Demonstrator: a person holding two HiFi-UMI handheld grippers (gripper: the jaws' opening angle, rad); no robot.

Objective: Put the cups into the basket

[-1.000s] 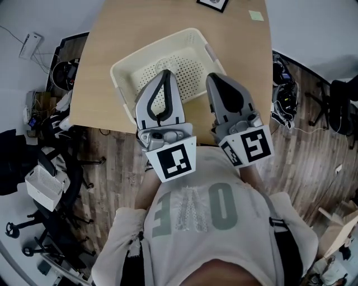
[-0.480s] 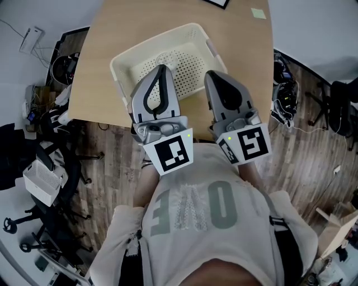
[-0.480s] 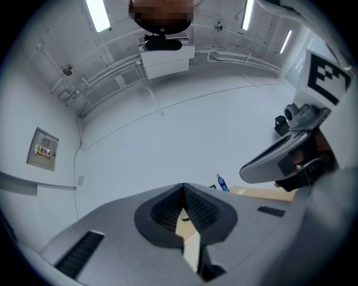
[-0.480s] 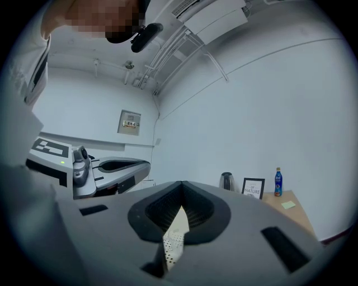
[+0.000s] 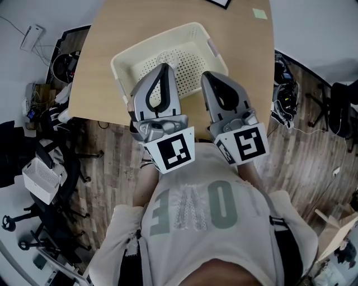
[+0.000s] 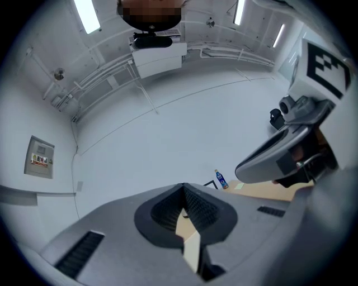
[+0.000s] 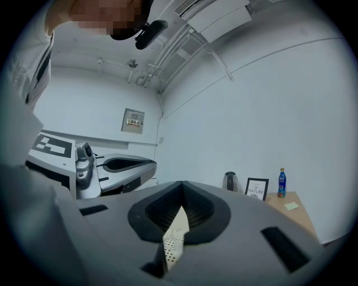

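A light wooden table (image 5: 100,72) fills the upper part of the head view, and on it stands a cream perforated basket (image 5: 146,51), set at an angle, its inside showing only the dotted floor. Beyond the basket, at the table's far edge, lie a pale green sticky note (image 5: 259,13) and a dark picture frame (image 5: 218,3). The right gripper view shows the same far end of the table against a plain white wall, with a steel kettle (image 7: 230,181) and a blue bottle (image 7: 281,183) standing either side of the frame. Around the table the floor (image 5: 112,162) is grey-brown wood plank. Cables and dark equipment crowd the floor to the left of the basket, and more gear sits to its right.

The person, in a pale shirt (image 5: 196,206) with large grey letters, holds both grippers close to the chest, just over the basket's near rim. The left gripper (image 5: 163,67) points toward the basket's middle. In its own view its jaws meet at the tips, leaving only a thin slit lower down, and nothing is held. The right gripper (image 5: 208,79) hangs beside it, over the basket's near right corner. Its jaws are likewise pressed together at the tips and hold nothing, and a narrow strip of the basket's perforated plastic shows through the slit below. The two grippers sit side by side without touching.
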